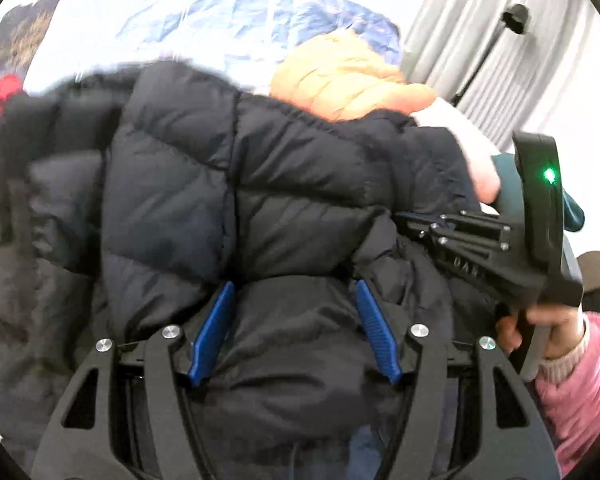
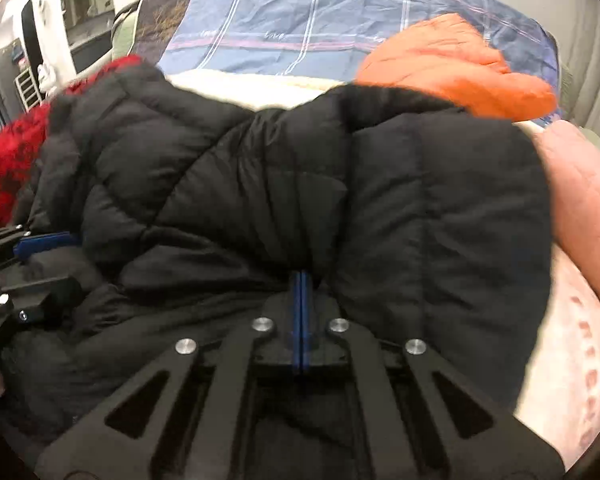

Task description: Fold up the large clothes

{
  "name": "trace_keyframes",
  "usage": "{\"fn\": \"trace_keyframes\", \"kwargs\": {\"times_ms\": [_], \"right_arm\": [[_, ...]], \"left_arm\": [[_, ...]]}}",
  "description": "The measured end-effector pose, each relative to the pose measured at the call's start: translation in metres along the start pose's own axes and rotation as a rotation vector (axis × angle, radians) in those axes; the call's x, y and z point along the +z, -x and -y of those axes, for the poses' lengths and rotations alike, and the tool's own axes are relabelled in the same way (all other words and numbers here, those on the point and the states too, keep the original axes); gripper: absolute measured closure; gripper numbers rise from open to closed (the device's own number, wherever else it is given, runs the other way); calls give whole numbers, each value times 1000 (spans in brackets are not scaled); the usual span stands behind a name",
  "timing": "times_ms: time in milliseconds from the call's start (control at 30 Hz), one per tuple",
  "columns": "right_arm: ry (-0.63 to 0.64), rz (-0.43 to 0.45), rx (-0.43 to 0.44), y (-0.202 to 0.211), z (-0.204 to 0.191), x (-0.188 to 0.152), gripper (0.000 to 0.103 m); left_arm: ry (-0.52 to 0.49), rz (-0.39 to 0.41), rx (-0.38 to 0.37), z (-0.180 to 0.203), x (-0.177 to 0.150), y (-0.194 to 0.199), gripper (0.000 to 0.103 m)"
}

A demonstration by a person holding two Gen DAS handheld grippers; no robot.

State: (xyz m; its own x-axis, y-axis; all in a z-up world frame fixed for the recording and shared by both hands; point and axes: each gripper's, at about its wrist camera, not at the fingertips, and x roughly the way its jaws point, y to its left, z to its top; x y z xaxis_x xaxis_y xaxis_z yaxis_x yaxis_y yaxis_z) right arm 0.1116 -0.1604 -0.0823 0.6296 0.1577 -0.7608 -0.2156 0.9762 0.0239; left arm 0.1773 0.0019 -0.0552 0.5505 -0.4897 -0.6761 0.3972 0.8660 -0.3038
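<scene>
The left gripper [image 1: 296,332] has its blue pads [image 1: 212,332] spread wide, with a bulge of the black puffer jacket [image 1: 228,184] swelling up between them; fabric touches both pads, but the jaws are not closed on it. Whether any fold is caught lower down is hidden under the cloth. The right gripper [image 2: 301,320] has its pads pressed together, pinching a gathered crease of the same jacket, which puckers right at the fingertips. In the left wrist view that gripper appears to the right, its tips buried in the jacket, a green light on its body and a pink-sleeved hand [image 1: 548,328] on its handle.

The jacket fills the space ahead of both tools, its far edge blurred; its lower part runs out of view beneath the gripper frames, so its overall shape cannot be made out. Beyond it to the right lies an orange padded garment [image 2: 456,64], partly covered by the jacket's edge. To the left a red knitted item [image 2: 8,176] is cut off by the frame. Farther ahead stretches a blue plaid bedsheet [image 2: 292,24]. Just right of the right gripper sits a pink quilted piece [image 2: 584,208].
</scene>
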Motion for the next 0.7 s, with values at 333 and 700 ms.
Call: {"fn": "trace_keyframes", "kwargs": {"times_ms": [333,700], "right_arm": [[96,-34,92,2,-47,-30,67],[-41,210,174,71,-28,21,49]], "left_arm": [[-15,-8,75,-7,-5,-29,36],[59,255,78,-18,53,46,37]]}}
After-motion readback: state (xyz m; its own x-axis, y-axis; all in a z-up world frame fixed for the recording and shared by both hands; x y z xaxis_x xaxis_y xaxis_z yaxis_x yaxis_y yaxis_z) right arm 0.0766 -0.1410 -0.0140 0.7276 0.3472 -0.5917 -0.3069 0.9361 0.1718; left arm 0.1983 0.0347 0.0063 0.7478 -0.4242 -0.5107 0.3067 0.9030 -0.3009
